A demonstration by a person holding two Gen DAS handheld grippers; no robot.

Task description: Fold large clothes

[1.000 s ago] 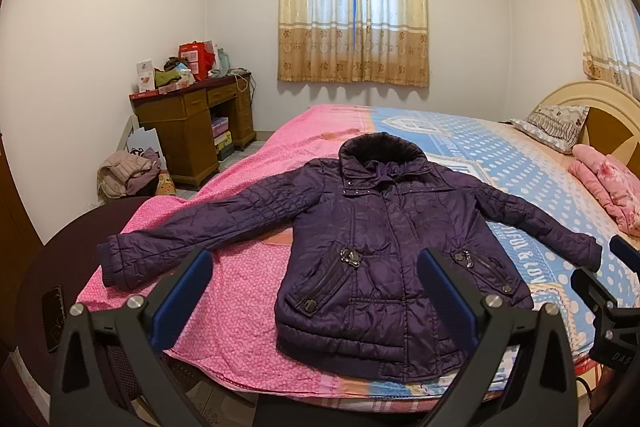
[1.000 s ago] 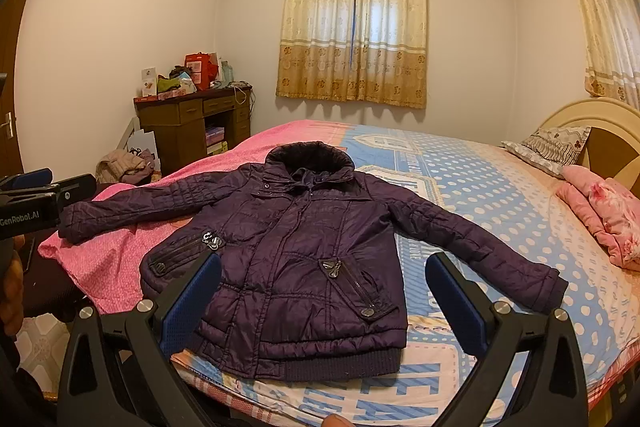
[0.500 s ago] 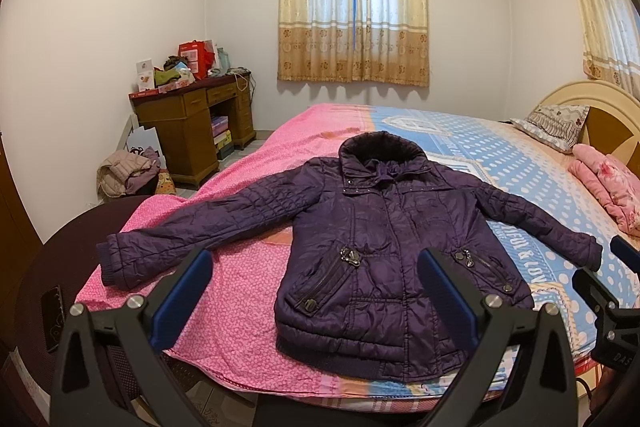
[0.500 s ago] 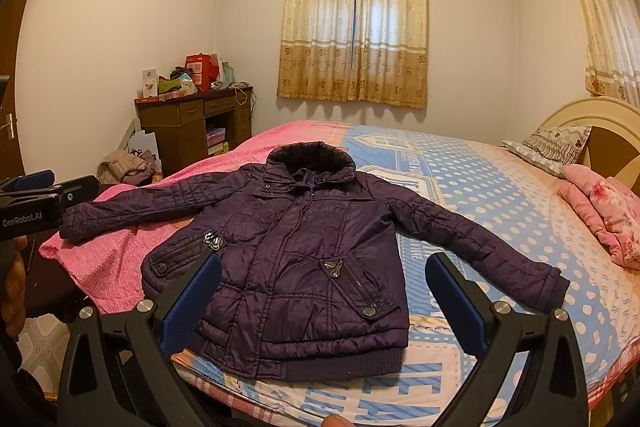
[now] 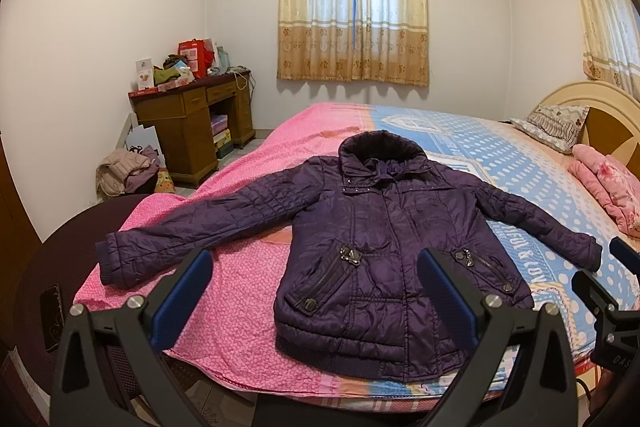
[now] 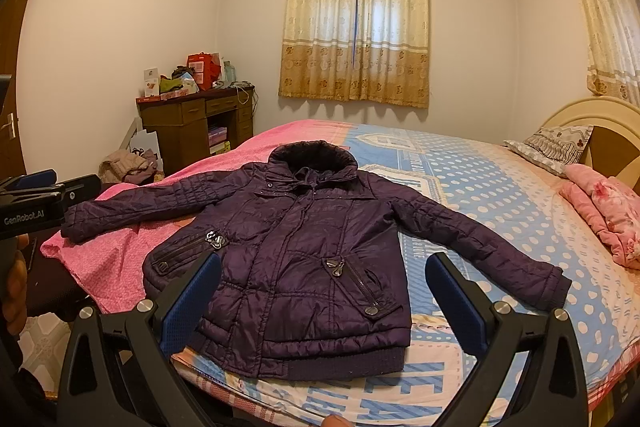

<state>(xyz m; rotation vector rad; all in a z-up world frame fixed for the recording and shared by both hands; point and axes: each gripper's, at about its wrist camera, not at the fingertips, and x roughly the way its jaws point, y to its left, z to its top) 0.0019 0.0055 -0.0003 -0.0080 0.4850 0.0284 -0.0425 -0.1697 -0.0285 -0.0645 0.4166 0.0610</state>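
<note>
Purple jacket [image 5: 384,239] is lying flat, front up, sleeves spread, on the bed [image 5: 248,291] near the foot edge. My left claw [image 5: 312,297] & right claw [image 6: 322,299] both spread wide, holding nothing, short of it.

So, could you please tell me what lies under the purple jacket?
The purple jacket lies spread on the bed, over its pink and blue sheet. Whatever is directly beneath it is covered.
</note>
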